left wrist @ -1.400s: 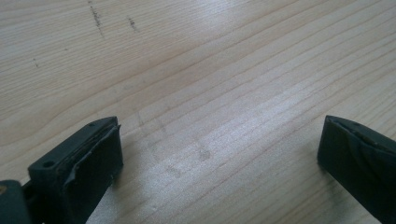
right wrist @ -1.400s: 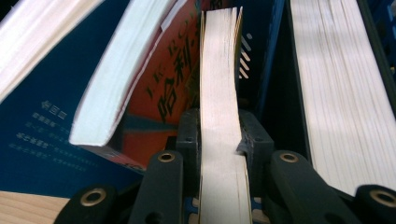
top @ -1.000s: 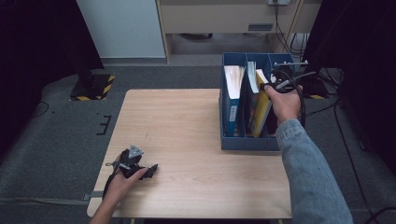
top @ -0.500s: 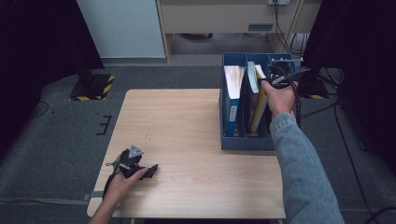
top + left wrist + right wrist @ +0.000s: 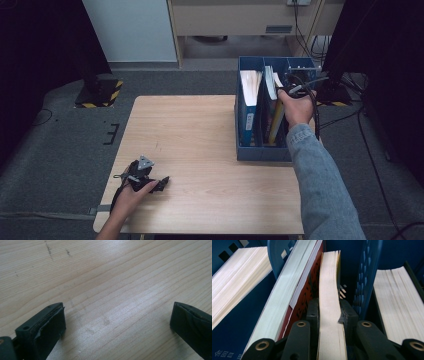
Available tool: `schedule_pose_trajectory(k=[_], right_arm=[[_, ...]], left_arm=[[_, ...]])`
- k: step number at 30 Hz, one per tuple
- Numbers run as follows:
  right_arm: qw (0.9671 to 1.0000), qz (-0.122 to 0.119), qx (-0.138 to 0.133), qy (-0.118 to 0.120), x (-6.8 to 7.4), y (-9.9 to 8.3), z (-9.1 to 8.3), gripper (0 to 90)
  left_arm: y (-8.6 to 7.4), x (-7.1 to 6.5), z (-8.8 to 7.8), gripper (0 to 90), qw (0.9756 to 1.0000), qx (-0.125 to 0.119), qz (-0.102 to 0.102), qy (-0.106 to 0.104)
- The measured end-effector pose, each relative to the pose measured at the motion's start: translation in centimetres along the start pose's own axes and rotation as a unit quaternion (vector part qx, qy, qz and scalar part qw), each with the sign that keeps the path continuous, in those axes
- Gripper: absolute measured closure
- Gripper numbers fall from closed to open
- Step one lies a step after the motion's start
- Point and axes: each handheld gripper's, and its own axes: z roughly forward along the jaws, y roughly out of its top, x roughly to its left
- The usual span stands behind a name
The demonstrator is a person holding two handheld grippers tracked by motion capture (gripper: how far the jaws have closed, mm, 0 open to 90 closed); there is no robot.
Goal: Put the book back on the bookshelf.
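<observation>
One thin book [image 5: 329,290], cream page edges, yellow cover, upright

**Wooden table and its load**

A pale wooden table [image 5: 200,135] stands on grey carpet [image 5: 65,145]; a blue file box [image 5: 260,150] sits directly on it at the far right side, its compartments holding upright books; the left gripper [image 5: 150,182] rests on the tabletop at the near left corner, well apart from the box; the wood between shows bare, faintly scuffed grain.
</observation>
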Motion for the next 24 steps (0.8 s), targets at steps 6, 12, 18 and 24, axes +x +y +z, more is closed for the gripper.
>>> schedule_pose_trajectory(k=[6, 12, 18, 24], right_arm=[[1.0, 0.003, 0.001, 0.005, -0.08, -0.45, 0.02, 73.3], [0.9999, 0.005, 0.012, 0.01, -0.12, -0.49, -0.2, 72.4], [0.9997, 0.002, 0.023, 0.008, -0.03, -0.37, -0.32, 71.6], [0.9995, -0.004, 0.031, 0.003, 0.13, -0.41, -0.44, 71.4]], left_arm=[[0.0, 0.01, 0.0, 0.0, 1.0, 0.0, 0.0, 0.0], [0.01, 0.0, 0.0, 0.0, 1.0, 0.0, 0.0, 0.0], [0.01, 0.0, 0.0, 0.0, 1.0, 0.0, 0.0, 0.0], [0.01, 0.01, 0.0, 0.0, 1.0, 0.0, 0.0, 0.0]])
